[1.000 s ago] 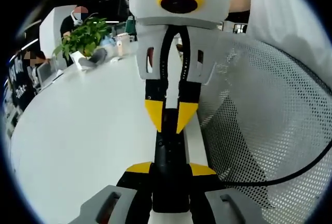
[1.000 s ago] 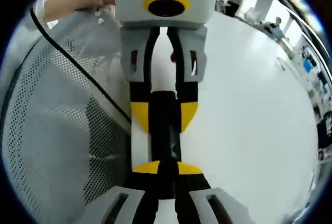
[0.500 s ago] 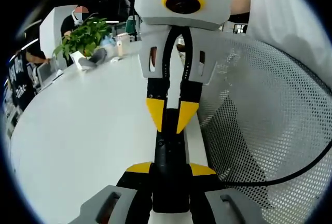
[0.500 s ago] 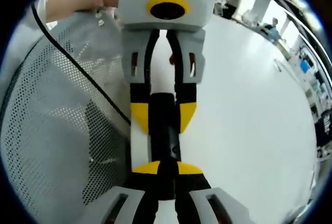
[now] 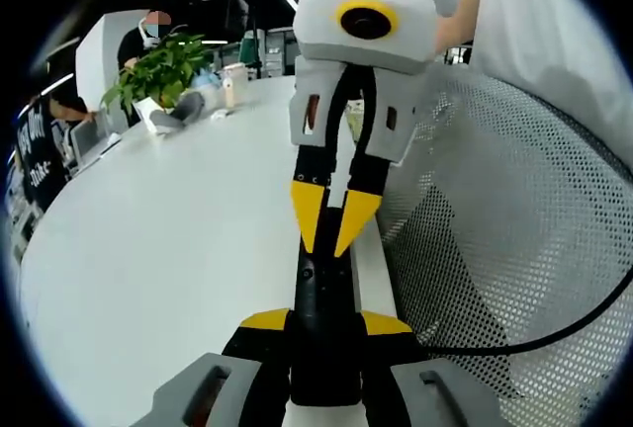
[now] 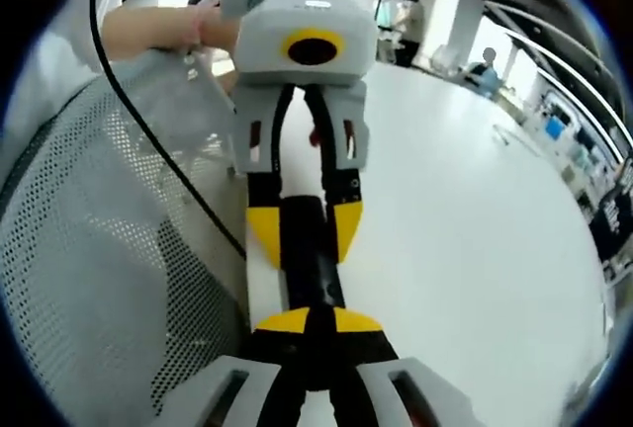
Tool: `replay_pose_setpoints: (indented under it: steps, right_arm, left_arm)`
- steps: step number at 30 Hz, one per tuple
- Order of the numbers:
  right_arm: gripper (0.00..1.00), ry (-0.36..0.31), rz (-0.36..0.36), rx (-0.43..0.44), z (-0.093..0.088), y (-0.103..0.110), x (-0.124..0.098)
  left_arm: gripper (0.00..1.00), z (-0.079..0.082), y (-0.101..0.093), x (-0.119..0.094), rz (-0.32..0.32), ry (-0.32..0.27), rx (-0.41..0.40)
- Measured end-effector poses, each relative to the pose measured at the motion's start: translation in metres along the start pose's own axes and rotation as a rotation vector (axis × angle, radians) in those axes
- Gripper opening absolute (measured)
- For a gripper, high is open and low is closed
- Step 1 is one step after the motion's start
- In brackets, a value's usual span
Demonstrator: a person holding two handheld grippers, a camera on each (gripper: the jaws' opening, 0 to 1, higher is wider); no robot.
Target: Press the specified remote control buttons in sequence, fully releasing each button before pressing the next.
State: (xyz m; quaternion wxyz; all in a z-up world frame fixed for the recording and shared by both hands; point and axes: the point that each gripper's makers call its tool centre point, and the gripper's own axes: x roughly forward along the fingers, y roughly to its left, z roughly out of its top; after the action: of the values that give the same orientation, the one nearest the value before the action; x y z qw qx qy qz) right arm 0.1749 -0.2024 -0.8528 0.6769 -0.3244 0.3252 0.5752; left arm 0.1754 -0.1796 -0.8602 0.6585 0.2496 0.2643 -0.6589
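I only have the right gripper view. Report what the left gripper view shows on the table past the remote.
Observer: A green potted plant stands at the far end of the white table, well beyond the black remote.
Operator: Name anything standing next to that plant.
Observer: A small pale container, perhaps a cup, stands just to the right of the plant in that view. It is too small to identify further.
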Motion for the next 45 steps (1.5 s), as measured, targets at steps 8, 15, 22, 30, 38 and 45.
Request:
replay_pose_setpoints:
  steps: [8,15,22,30,38,45]
  right_arm:
    - [0.03,0.120,0.073,-0.042,0.0000,0.0002,0.0019]
    - [0.03,0.178,0.090,-0.058,-0.0001,-0.0004,0.0037]
    - [0.03,0.288,0.098,-0.096,-0.0010,0.0012,0.0052]
    - [0.03,0.254,0.095,-0.078,-0.0025,0.0008,0.0027]
    - [0.03,0.130,0.033,-0.042,-0.0011,0.0009,0.0016]
    - [0.03,-0.073,-0.031,0.034,0.0000,0.0003,-0.0013]
  left_arm:
    - [0.25,-0.0002,0.0005,-0.0001,-0.001,0.001,0.000]
    - [0.24,0.0000,0.0002,-0.0001,-0.001,0.000,0.000]
    - [0.25,0.0002,0.0003,0.0001,0.000,-0.001,-0.001]
    - [0.25,0.0002,0.0003,0.0002,0.001,-0.003,-0.003]
    - [0.25,0.0001,0.0003,0.0005,0.000,-0.005,-0.003]
    - [0.25,0.0001,0.0006,0.0005,0.001,-0.007,-0.004]
